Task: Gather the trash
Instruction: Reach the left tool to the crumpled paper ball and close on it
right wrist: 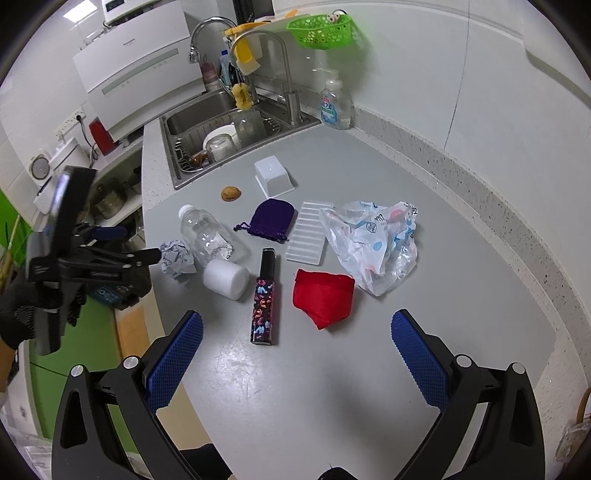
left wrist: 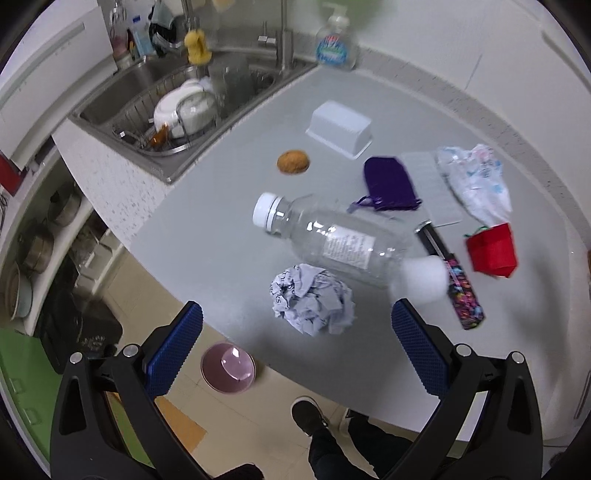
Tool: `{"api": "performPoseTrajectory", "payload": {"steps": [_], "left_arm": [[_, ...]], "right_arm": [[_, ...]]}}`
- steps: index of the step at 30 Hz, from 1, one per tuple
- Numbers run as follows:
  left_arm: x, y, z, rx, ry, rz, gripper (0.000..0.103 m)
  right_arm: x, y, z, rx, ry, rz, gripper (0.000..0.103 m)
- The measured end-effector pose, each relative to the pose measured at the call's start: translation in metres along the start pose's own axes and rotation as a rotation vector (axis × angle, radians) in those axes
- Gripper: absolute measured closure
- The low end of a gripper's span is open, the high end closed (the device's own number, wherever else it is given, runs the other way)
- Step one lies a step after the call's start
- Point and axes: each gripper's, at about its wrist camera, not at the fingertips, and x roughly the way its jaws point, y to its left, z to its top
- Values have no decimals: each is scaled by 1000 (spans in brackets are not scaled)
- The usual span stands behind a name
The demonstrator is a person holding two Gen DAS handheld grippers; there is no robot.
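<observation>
The left gripper (left wrist: 295, 325) hangs open over the counter edge, the crumpled grey paper ball (left wrist: 312, 299) between its fingers, untouched, beside a clear plastic bottle (left wrist: 332, 240). Only this view shows a pink bowl (left wrist: 228, 367) on the floor. The right gripper (right wrist: 297, 330) is open, empty; its view alone shows a green basket (right wrist: 321, 31).

Both wrist views look down on one countertop (right wrist: 369, 354).

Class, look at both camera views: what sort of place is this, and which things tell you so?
Most likely a home kitchen: a steel sink with a dish rack and faucet, a soap bottle, and pots on shelves below the counter.
</observation>
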Motion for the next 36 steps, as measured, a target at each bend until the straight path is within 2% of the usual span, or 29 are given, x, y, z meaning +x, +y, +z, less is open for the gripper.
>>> {"api": "performPoseTrajectory", "payload": {"steps": [8, 12, 14, 15, 18, 19, 20, 26, 36], "left_arm": [[40, 4, 4, -13, 61, 2, 3], [49, 4, 5, -17, 60, -1, 3], [52, 3, 4, -20, 65, -4, 21], [54, 2, 5, -23, 70, -34, 23], [53, -3, 5, -18, 69, -49, 36], [54, -5, 6, -20, 74, -68, 44], [54, -6, 7, -18, 76, -67, 46], [46, -7, 9, -10, 60, -73, 55], [11, 0, 4, -20, 7, -86, 56]], "right_arm": [[10, -9, 0, 16, 25, -9, 5], [19, -12, 0, 26, 40, -16, 5], [22, -13, -1, 28, 46, -17, 5], [24, -14, -1, 28, 50, -19, 5], [28, -15, -1, 28, 60, -22, 5], [29, -15, 0, 29, 60, -22, 5], [31, -16, 0, 30, 63, -21, 5], [41, -18, 0, 28, 72, -29, 5], [79, -26, 2, 18, 101, -62, 5]]}}
